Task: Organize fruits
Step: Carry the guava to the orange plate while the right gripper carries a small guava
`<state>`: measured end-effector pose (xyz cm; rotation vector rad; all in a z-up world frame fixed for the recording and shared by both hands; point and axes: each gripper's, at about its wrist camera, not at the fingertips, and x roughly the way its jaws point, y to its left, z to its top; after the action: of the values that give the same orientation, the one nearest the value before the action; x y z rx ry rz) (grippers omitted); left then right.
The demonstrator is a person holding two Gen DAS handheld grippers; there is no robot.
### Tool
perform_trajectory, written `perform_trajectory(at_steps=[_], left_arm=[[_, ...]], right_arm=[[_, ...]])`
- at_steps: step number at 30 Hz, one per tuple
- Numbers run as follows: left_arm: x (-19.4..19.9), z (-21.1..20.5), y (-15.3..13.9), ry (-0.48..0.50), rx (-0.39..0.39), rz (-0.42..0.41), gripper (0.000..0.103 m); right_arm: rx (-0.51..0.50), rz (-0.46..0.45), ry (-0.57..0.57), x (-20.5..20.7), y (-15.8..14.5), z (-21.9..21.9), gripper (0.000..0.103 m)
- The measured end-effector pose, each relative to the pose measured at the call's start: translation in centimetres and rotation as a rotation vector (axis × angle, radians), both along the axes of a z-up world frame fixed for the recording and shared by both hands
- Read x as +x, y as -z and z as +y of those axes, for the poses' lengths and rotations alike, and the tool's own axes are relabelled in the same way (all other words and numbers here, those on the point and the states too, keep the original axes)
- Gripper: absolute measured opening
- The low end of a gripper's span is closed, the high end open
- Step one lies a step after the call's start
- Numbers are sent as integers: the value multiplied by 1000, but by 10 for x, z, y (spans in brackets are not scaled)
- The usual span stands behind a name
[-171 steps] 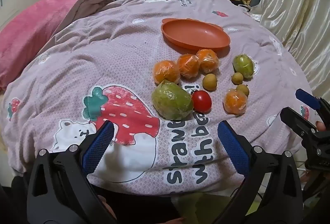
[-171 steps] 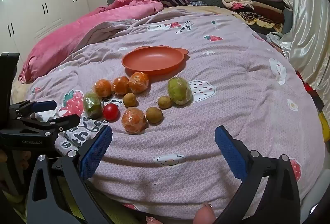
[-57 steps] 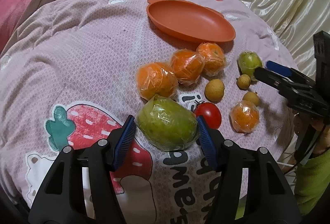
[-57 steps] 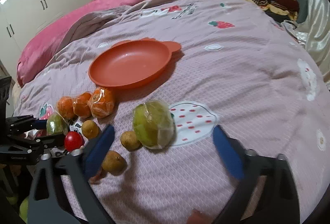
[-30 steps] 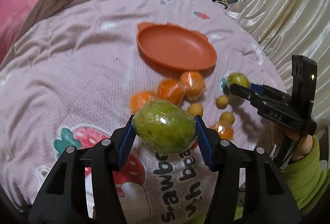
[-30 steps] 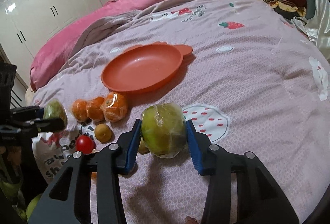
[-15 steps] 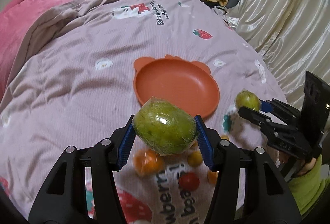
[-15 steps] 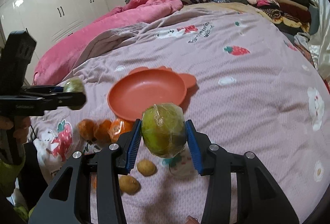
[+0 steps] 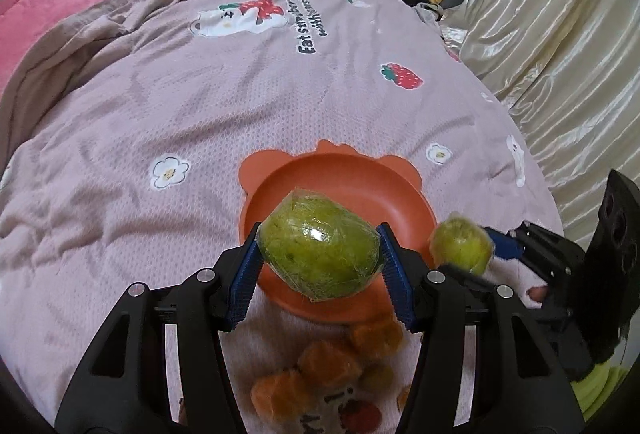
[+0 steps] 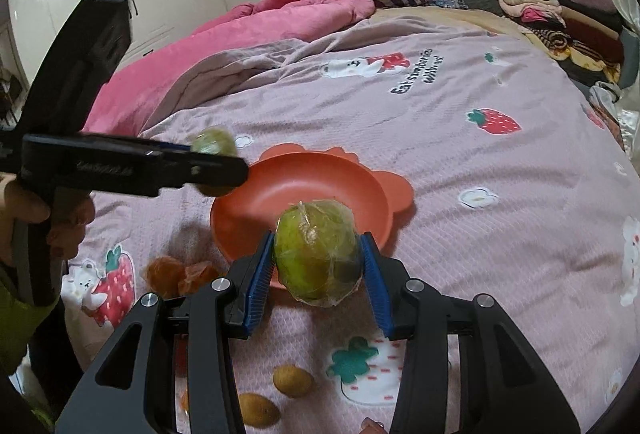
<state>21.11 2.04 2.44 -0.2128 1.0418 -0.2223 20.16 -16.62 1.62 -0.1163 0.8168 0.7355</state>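
Holding fruit on both sides: left gripper (image 9: pixel 319 266) is clamped on a big wrapped green fruit (image 9: pixel 318 248), right gripper (image 10: pixel 319 266) is clamped on a smaller wrapped green fruit (image 10: pixel 317 256). Pads press each fruit from both sides, jaws only as wide as the fruit. Both fruits are in the air over the near part of the plate (image 9: pixel 344 178) — near rim is covered by fruit in both views, so height above it can't be judged.

View differences:
- Left wrist view shows the right gripper (image 9: pixel 476 254) side-on at the right edge with its fruit (image 9: pixel 460 248) just right of the plate rim; also three wrapped oranges (image 9: pixel 320 366) (blurred) and a red fruit (image 9: pixel 360 416) on the quilt (image 9: pixel 160 106) below the plate.
- Right wrist view shows the left gripper (image 10: pixel 224 170) reaching in from the left, its fruit (image 10: pixel 214 142) above the plate's (image 10: pixel 300 194) left rim, person's hand (image 10: pixel 68 222) on the grip. It also shows two small brown fruits (image 10: pixel 276 394) near the bottom edge and only two oranges (image 10: pixel 184 274) left of the fingers.

Room: plate interior bare, far rim with its two ear tabs unobstructed. Quilt beyond and right of the plate is bare fabric. Pink duvet (image 10: pixel 248 34) far left, folded clothes (image 10: pixel 560 14) far right, curtain (image 9: pixel 540 34) along the right side — all well apart from the plate.
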Motion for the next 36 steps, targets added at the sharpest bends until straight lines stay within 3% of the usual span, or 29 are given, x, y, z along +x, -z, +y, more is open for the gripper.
perform_trajectory(at_steps=[16, 31, 36], left_arm=[[16, -3, 27, 8, 7, 40, 48], [20, -2, 37, 7, -11, 44, 48], [21, 0, 37, 6, -28, 46, 48]], right_arm=[[-81, 2, -41, 9, 28, 31, 42], [-95, -4, -46, 7, 31, 32, 43], [-77, -2, -40, 1, 29, 31, 50]])
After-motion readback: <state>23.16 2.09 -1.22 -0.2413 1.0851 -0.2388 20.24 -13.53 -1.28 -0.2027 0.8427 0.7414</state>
